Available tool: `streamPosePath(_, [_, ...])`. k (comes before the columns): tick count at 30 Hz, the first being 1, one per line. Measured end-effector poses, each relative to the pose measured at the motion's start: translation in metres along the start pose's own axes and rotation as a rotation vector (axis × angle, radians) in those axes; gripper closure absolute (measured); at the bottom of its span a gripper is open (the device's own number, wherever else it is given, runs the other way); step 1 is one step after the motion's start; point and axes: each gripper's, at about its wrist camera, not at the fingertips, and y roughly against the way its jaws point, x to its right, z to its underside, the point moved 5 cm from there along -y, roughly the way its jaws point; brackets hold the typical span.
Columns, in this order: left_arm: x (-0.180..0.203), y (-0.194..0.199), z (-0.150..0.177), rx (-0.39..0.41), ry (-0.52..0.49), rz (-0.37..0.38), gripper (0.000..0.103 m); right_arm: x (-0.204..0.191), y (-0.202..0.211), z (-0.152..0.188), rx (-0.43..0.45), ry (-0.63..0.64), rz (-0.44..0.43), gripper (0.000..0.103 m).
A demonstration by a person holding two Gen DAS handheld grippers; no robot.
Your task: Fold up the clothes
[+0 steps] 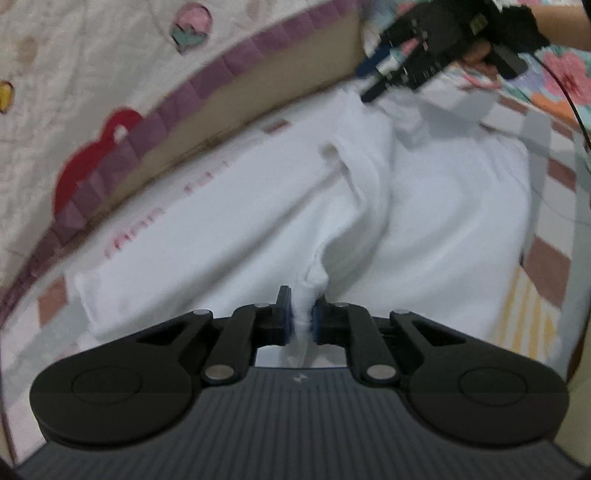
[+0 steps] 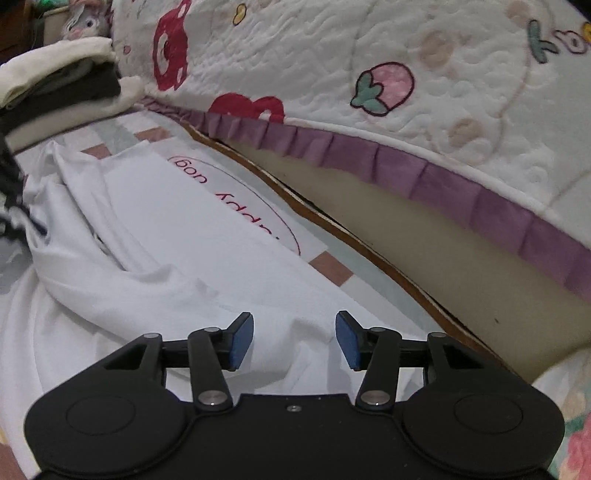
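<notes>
The white shirt (image 1: 229,206) lay on a checked sheet (image 1: 546,266) on the bed, w/ its far long edge close along the tan mattress side (image 2: 424,229) under a quilt w/ a purple frill (image 2: 406,173). One side was already turned over flat, so the red print (image 2: 229,199) was half covered. That looked like a lengthwise fold partly made, tho whether it was being made or undone I couldn't tell.

The left gripper (image 1: 303,314) was clamped on a pinch of white cloth, blue pads pressed on both sides of it. A raised ridge ran from that pinch away toward the far end, so the cloth was prob. being lifted and kept taut to carry it over w/o dragging the layers below.

The right gripper (image 2: 294,338) was apart, pads spread w/ nothing between them, poised just over a low crease of the shirt near its own end. In the left wrist view it showed at the far end (image 1: 384,77), held in a gloved hand (image 1: 517,26). Judging by that, the 2 grippers sat at opposite ends so both ends could go over together and the fold stay straight.

Long axis ran roughly parallel to the mattress side, from the left gripper to the right one. Which end was collar and which hem, I couldn't tell. A stack of folded clothes (image 2: 62,81) sat beyond the shirt.
</notes>
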Motion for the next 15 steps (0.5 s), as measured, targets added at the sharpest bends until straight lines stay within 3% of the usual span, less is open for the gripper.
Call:
streamPosePath(4, [-0.018,-0.005,-0.020,0.017,0.033,-0.061,0.094,0.022,-0.007,-0.010,-0.029,-0.057,0.009,0.044])
streamPosePath(6, [-0.047,-0.021,-0.033,0.024,0.132,-0.093,0.092,0.036,-0.006,-0.014,-0.021,-0.134,0.026,0.043])
streamPosePath(8, [-0.080,-0.046,-0.037,0.000,0.268,-0.100,0.080,0.049,-0.003,-0.017,-0.010,-0.223,0.039,0.042])
streamPosePath(9, [-0.092,-0.056,-0.036,-0.023,0.334,-0.080,0.070,0.053,-0.003,-0.017,-0.011,-0.267,0.040,0.041])
streamPosePath(10, [-0.102,-0.059,-0.033,-0.031,0.405,-0.044,0.069,0.058,-0.003,-0.017,-0.012,-0.310,0.041,0.041])
streamPosePath(11, [-0.110,-0.053,-0.029,-0.006,0.473,-0.004,0.067,0.060,-0.004,-0.016,-0.021,-0.334,0.044,0.041])
streamPosePath(13, [-0.114,-0.029,-0.017,0.081,0.556,0.055,0.049,0.060,-0.007,-0.014,-0.046,-0.365,0.048,0.041])
streamPosePath(15, [-0.116,-0.011,0.000,0.115,0.588,0.044,0.041,0.056,-0.011,-0.013,-0.079,-0.353,0.046,0.041])
